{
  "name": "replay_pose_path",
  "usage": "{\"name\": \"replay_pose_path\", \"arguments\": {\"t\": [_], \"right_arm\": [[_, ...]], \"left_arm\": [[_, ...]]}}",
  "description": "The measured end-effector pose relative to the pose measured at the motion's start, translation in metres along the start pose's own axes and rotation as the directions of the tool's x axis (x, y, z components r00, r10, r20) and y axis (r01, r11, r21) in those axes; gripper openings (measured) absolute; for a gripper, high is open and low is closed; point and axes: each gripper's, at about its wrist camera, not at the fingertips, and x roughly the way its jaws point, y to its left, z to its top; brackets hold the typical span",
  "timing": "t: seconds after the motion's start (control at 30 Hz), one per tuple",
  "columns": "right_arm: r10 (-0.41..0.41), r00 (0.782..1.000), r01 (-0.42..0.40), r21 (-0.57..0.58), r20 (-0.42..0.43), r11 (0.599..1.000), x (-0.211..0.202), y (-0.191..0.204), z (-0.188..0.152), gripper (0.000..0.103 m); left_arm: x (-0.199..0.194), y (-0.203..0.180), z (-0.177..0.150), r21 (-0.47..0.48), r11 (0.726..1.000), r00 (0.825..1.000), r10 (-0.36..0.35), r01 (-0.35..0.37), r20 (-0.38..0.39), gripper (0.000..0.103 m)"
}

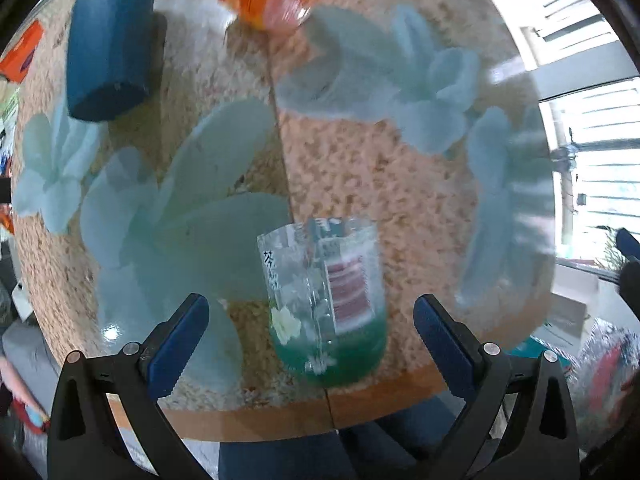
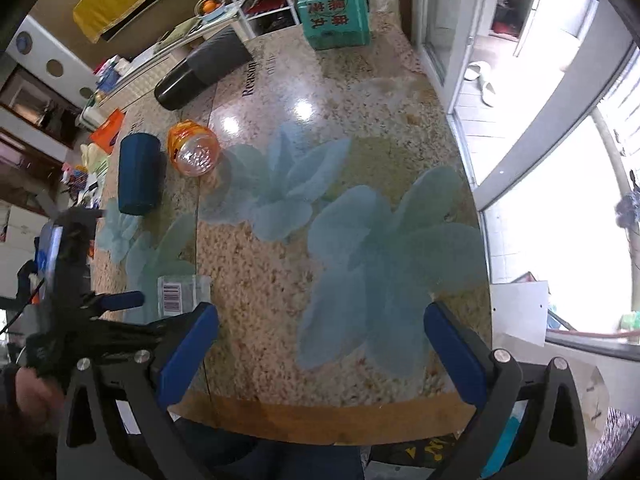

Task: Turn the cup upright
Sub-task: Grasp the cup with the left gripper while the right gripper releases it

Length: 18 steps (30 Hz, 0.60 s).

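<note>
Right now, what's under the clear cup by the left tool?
The clear cup lies on the tabletop; its granite-and-flower print shows through the wall. The green base end hides what's beneath it.

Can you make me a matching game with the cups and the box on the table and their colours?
Things:
1. Cup lying by the table's near edge
2. Cup lying on its side at the far left
3. Cup beside the blue one
4. Box at the far end

Colours:
A. orange
B. clear with a green base
C. teal
D. dark blue

Pairs: 1-B, 2-D, 3-A, 4-C
</note>
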Motion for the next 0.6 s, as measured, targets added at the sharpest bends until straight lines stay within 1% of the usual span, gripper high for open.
{"name": "replay_pose_path", "arguments": {"t": [0.1,0.23,0.3,0.33,0.37,0.4,0.43,0.5,0.6], "right_arm": [[0.021,1.0,-0.022,-0.018,-0.018,1.0,0.006,-0.003,0.0,0.103],[0.038,0.999,-0.038,-0.02,-0.037,0.999,0.011,-0.008,0.001,0.103],[0.045,0.998,-0.046,-0.027,-0.036,0.999,0.01,-0.009,0.001,0.103],[0.048,0.998,-0.049,-0.028,-0.034,0.998,0.01,-0.01,0.001,0.103],[0.052,0.998,-0.052,-0.028,-0.033,0.998,0.009,-0.01,0.002,0.103],[0.053,0.998,-0.054,-0.029,-0.032,0.998,0.01,-0.011,0.002,0.103],[0.055,0.998,-0.056,-0.029,-0.032,0.998,0.01,-0.012,0.003,0.103],[0.057,0.998,-0.057,-0.028,-0.031,0.998,0.011,-0.013,0.003,0.103],[0.062,0.998,-0.062,-0.029,-0.028,0.998,0.01,-0.013,0.003,0.103]], "left_arm": [[0.013,0.001,0.007,-0.034,0.999,0.999,0.0,-0.001,-0.032,0.103],[0.023,0.009,0.012,-0.102,0.995,0.999,0.008,-0.013,-0.048,0.101],[0.029,0.013,0.013,-0.126,0.992,0.998,-0.002,-0.007,-0.069,0.09],[0.031,0.014,0.014,-0.134,0.991,0.997,-0.004,-0.007,-0.077,0.087],[0.034,0.014,0.015,-0.142,0.99,0.996,-0.005,-0.007,-0.088,0.08],[0.037,0.014,0.014,-0.146,0.989,0.996,-0.003,-0.011,-0.093,0.077],[0.036,0.013,0.016,-0.146,0.989,0.996,0.006,-0.018,-0.085,0.075],[0.037,0.015,0.016,-0.144,0.99,0.997,0.003,-0.014,-0.075,0.066],[0.03,0.009,0.017,-0.136,0.991,0.998,-0.008,0.0,-0.056,0.065]]}}
